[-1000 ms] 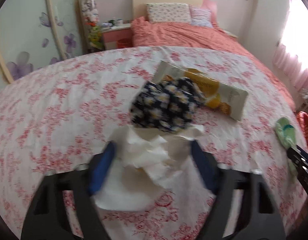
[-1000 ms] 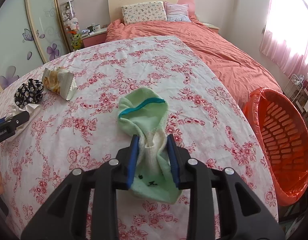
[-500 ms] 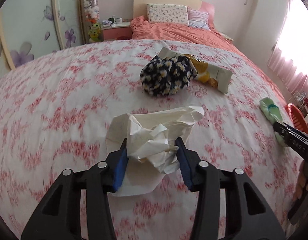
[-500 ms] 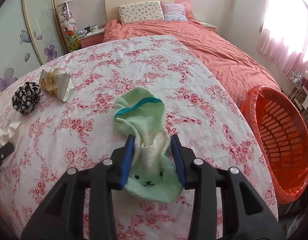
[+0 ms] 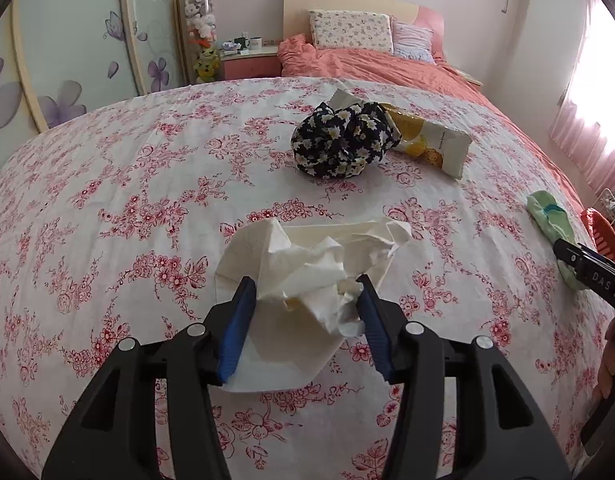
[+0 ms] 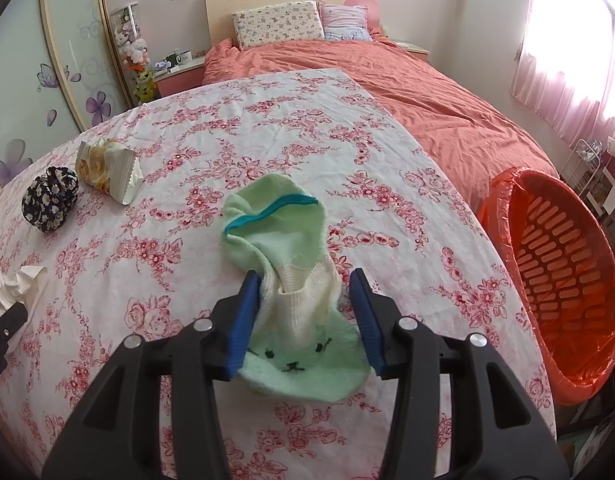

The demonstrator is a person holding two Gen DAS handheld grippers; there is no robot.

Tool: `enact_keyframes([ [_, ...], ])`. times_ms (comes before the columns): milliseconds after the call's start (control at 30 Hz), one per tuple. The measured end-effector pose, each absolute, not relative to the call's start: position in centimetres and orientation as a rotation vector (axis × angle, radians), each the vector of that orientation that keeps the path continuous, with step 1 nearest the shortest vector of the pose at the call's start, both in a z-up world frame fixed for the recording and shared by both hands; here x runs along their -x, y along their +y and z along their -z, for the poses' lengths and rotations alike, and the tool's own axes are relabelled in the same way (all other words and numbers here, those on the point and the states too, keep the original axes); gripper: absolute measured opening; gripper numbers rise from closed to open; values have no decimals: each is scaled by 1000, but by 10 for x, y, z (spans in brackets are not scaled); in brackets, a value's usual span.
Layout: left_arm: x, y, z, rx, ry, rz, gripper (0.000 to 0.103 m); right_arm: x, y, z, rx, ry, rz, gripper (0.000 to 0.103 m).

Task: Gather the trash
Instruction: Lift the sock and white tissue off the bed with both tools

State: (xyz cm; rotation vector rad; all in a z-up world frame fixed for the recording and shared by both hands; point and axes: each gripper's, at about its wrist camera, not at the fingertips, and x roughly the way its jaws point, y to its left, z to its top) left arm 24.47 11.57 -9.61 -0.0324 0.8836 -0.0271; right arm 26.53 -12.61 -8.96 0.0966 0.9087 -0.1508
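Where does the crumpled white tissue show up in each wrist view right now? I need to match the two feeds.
Left wrist view: the crumpled tissue sits low in the centre, between the left gripper's blue fingers.
Right wrist view: the same tissue is at the far left edge, partly behind the other gripper's black tip.
Shared landmark: the black daisy-print cloth bundle, lying just beyond the tissue beside the snack wrapper.

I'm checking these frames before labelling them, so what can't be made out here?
- Left wrist view: the yellow-and-white snack wrapper is partly covered by the black daisy-print cloth bundle; its print is too small to read.
- Right wrist view: the floor of the orange slatted plastic basket is hidden by its own wall.
- Both views: whether the blue pads grip the crumpled white tissue or the pale green sock is unclear.
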Motion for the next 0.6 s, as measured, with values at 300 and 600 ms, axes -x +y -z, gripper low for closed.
enact_keyframes([
  [300,-244,114,97,15,888,9,53,-266,-123,91,-96,911,138,53],
  [600,-244,114,98,21,890,0,56,-266,-122,91,-92,916,122,61],
])
